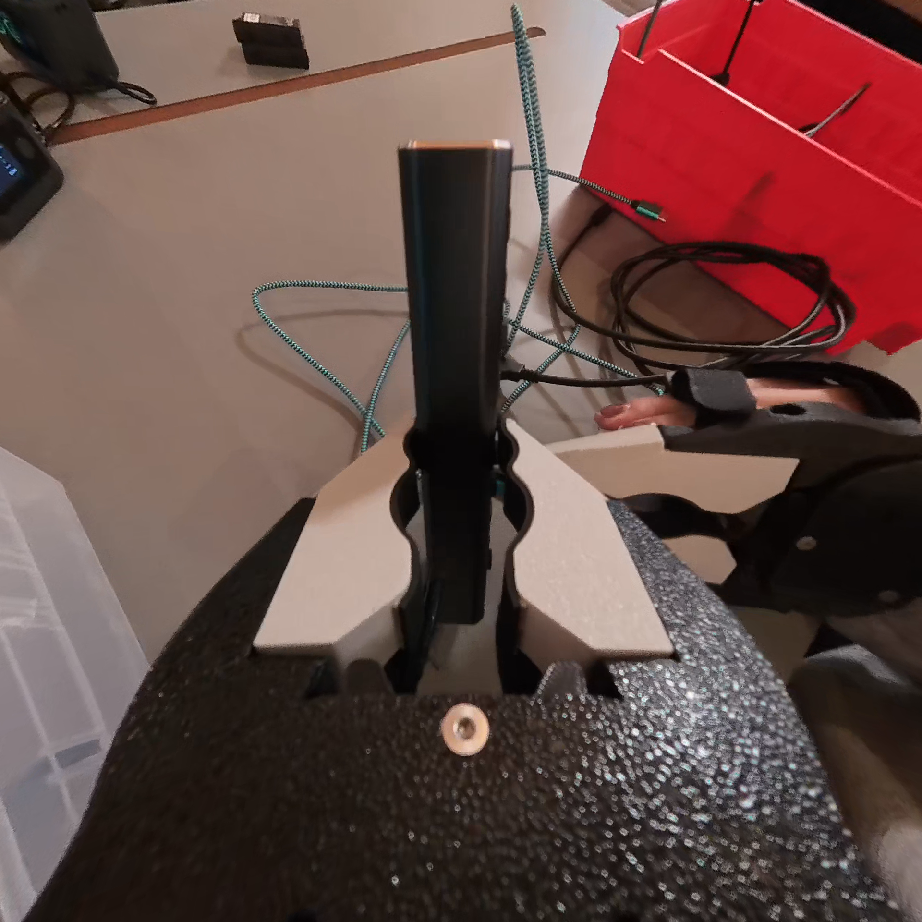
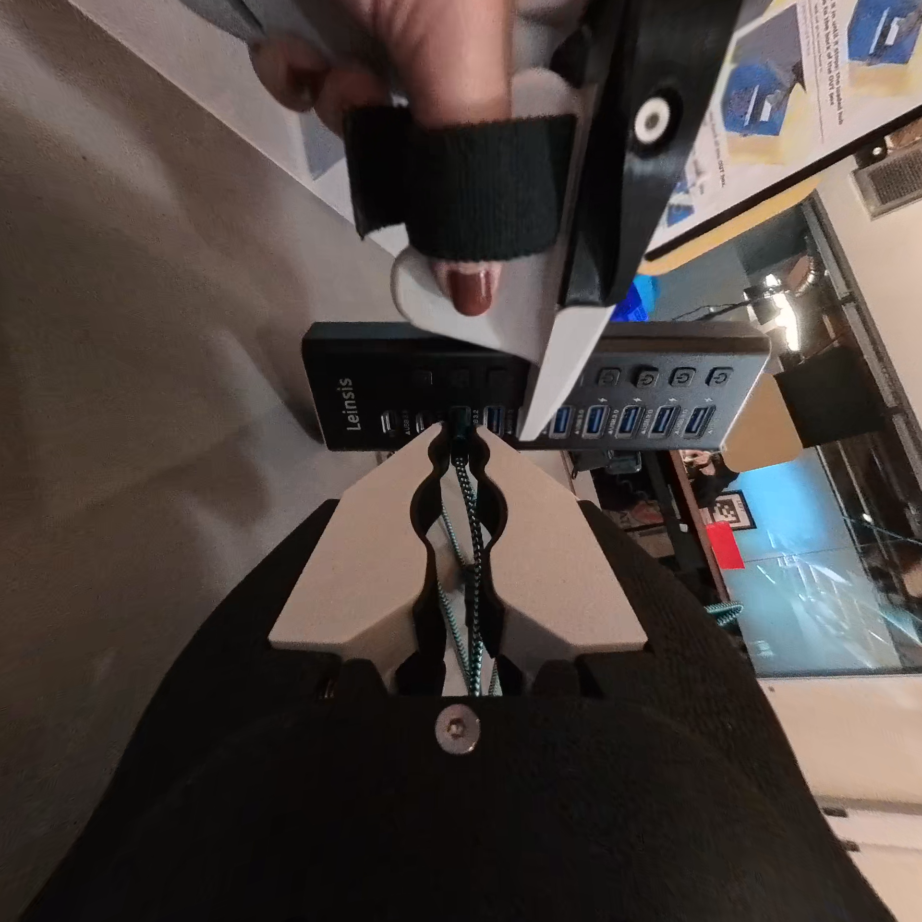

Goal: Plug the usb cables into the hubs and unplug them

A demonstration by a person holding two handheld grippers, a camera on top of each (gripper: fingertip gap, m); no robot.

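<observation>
The long black rectangular USB hub (image 1: pixel 456 349) is being clamped by the left gripper (image 1: pixel 460 439); the teal-and-black braided cable's plug (image 2: pixel 459 424) is being pinched at a hub port by the right gripper (image 2: pixel 460 433).

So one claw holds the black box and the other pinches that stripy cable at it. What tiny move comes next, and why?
Probably a short, straight move of the right gripper along the port's line. It is shut on the plug of the teal braided cable, right at a port of the hub, which the left gripper clamps steady. Whether the plug is going in or coming out, the pictures do not tell.
</observation>
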